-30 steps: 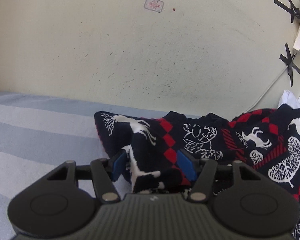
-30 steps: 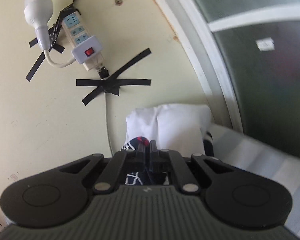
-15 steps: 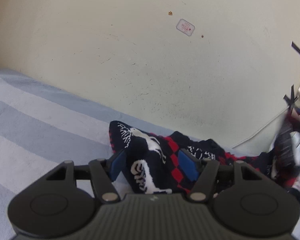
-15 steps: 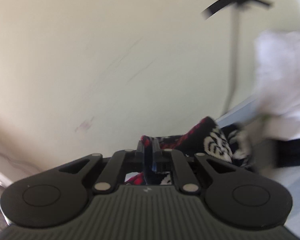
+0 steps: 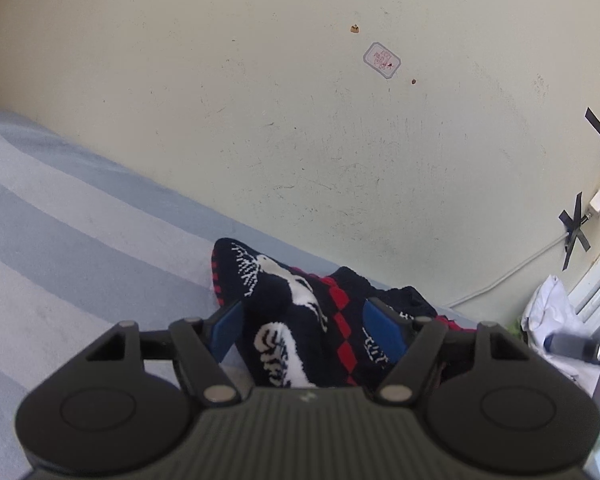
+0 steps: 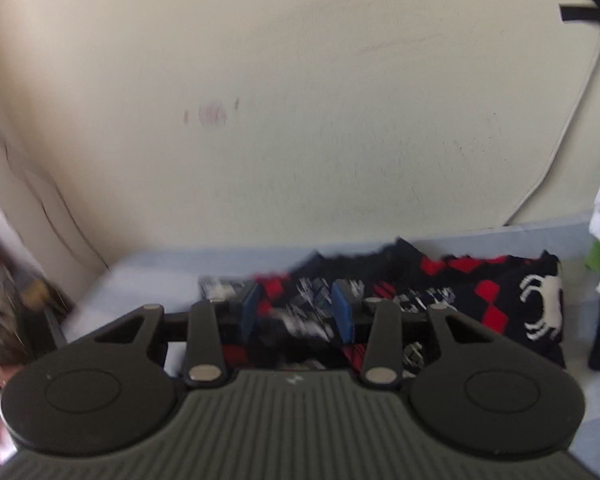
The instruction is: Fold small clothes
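A dark navy knit garment [image 5: 296,320] with red diamonds and white animal figures lies bunched on the striped blue-grey bed sheet [image 5: 60,240] by the wall. My left gripper [image 5: 306,326] is open, its blue pads on either side of a raised fold of the garment. In the right wrist view the same garment [image 6: 480,300] spreads across the sheet. My right gripper [image 6: 296,312] is open just over its left part, with the blue pads apart and cloth between them. The view is blurred.
A cream wall [image 5: 300,120] rises right behind the bed. A white cable [image 5: 512,268] and black tape crosses [image 5: 576,232] are on it at the right. White cloth [image 5: 548,316] lies at the right end. Clutter shows at the far left [image 6: 4,300].
My right gripper has swung left from the socket and white cloth, come down over the garment and opened. The left gripper stayed open around the fold and tilted.
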A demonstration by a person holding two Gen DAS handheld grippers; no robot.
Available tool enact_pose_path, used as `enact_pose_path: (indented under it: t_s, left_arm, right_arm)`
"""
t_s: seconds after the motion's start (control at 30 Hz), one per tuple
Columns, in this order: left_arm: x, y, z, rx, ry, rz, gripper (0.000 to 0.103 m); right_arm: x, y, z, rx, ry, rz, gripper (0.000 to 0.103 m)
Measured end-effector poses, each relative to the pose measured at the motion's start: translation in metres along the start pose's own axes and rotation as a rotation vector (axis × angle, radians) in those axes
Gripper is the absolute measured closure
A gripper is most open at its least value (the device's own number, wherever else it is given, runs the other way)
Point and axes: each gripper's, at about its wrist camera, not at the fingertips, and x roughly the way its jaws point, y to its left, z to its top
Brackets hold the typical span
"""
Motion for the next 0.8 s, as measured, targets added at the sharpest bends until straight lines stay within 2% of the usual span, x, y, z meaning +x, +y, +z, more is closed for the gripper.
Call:
enact_pose_path:
  t_s: [0.1, 0.17, 0.23, 0.3, 0.37, 0.43, 0.5, 0.57, 0.63, 0.7, 0.77, 0.8]
  left_arm:
    - [-0.004, 0.005, 0.001, -0.016, -0.017, 0.011, 0.032]
    - [-0.005, 0.010, 0.004, -0.037, -0.025, 0.017, 0.032]
    - [-0.006, 0.015, 0.006, -0.060, -0.033, 0.026, 0.032]
    - [-0.007, 0.020, 0.009, -0.082, -0.039, 0.035, 0.032]
    - [-0.008, 0.027, 0.012, -0.106, -0.049, 0.049, 0.032]
    - [-0.011, 0.035, 0.016, -0.141, -0.062, 0.058, 0.032]
    - [-0.013, 0.046, 0.020, -0.185, -0.073, 0.063, 0.032]
    - [-0.014, 0.058, 0.023, -0.245, -0.079, 0.070, 0.032]
    - [-0.013, 0.071, 0.025, -0.317, -0.073, 0.065, 0.032]
    - [-0.011, 0.080, 0.025, -0.374, -0.065, 0.051, 0.032]
    - [-0.011, 0.084, 0.025, -0.396, -0.067, 0.045, 0.032]
    - [-0.011, 0.084, 0.025, -0.396, -0.070, 0.045, 0.032]
  right_arm:
    - [0.003, 0.028, -0.020, -0.273, 0.003, -0.049, 0.055]
    - [0.010, 0.055, -0.024, -0.535, 0.011, -0.119, 0.027]
    - [0.023, 0.078, -0.035, -0.791, 0.010, -0.181, 0.015]
    - [0.046, 0.092, -0.046, -1.047, 0.060, -0.231, 0.015]
    - [0.075, 0.098, -0.047, -1.225, 0.141, -0.253, 0.015]
    - [0.093, 0.102, -0.048, -1.341, 0.228, -0.198, 0.016]
    - [0.105, 0.107, -0.052, -1.443, 0.316, -0.116, 0.025]
    - [0.116, 0.115, -0.053, -1.464, 0.419, -0.086, 0.077]
    - [0.118, 0.122, -0.042, -1.393, 0.423, -0.080, 0.082]
    - [0.112, 0.125, -0.012, -1.216, 0.362, -0.044, 0.084]
    - [0.100, 0.118, 0.032, -0.917, 0.204, -0.011, 0.084]
    - [0.092, 0.107, 0.055, -0.717, 0.113, 0.001, 0.084]
